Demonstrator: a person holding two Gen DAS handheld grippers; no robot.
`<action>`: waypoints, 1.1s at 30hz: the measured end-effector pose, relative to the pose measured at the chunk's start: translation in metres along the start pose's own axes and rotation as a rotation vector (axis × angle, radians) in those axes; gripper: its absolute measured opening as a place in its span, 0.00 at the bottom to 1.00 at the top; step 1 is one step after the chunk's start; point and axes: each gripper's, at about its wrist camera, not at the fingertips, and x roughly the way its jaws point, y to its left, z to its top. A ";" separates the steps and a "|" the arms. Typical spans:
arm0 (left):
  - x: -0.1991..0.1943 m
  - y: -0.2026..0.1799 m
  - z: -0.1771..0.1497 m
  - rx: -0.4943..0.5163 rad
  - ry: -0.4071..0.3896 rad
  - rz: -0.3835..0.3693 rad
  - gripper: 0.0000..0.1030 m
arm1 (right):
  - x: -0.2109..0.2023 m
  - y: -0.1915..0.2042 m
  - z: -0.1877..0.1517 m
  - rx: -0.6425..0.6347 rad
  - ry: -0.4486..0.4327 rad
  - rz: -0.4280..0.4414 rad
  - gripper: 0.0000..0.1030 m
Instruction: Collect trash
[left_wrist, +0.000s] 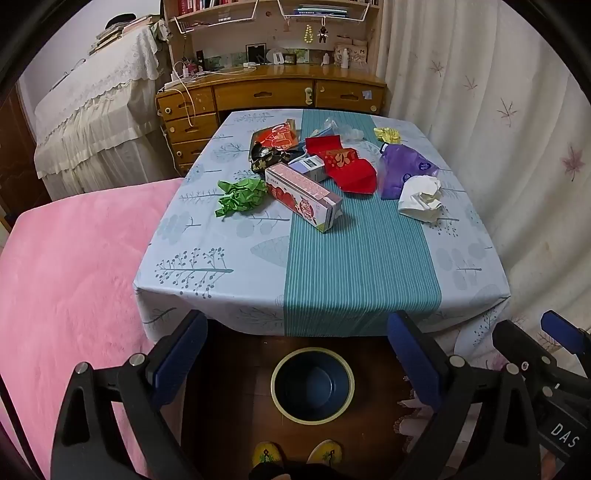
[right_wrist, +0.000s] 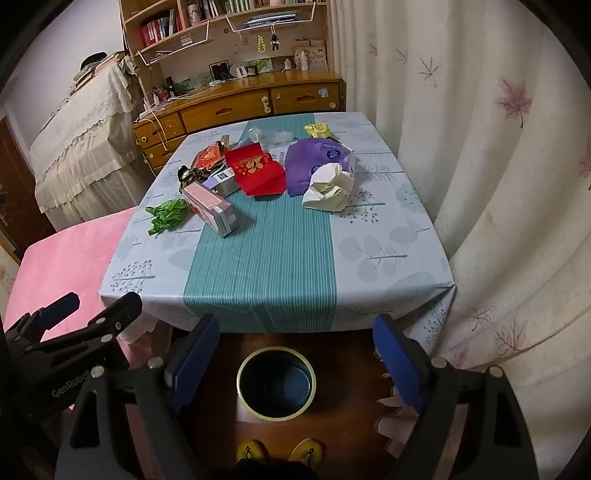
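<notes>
Both grippers, left (left_wrist: 297, 354) and right (right_wrist: 293, 350), gape empty above the bin (left_wrist: 312, 384), parked below the table's (left_wrist: 221, 266) near edge; trash (left_wrist: 303, 188) crowds its far half.

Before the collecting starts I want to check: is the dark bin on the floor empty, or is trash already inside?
Empty. Both wrist views look down into the bin and show only its bare dark bottom.

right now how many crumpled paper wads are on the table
2: a green paper wad near the table's left edge beside the pink carton, and a white paper wad on the right by the purple bag. Others may hide in the pile.
</notes>
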 end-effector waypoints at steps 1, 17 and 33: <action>0.000 0.000 0.000 -0.002 0.001 0.000 0.94 | 0.000 0.000 0.000 0.000 0.000 0.001 0.83; 0.001 0.007 -0.003 -0.028 0.017 -0.013 0.94 | -0.001 -0.001 -0.004 0.005 -0.003 0.004 0.83; 0.003 0.014 -0.007 -0.037 0.010 -0.016 0.94 | -0.002 0.000 -0.003 0.010 -0.003 0.010 0.83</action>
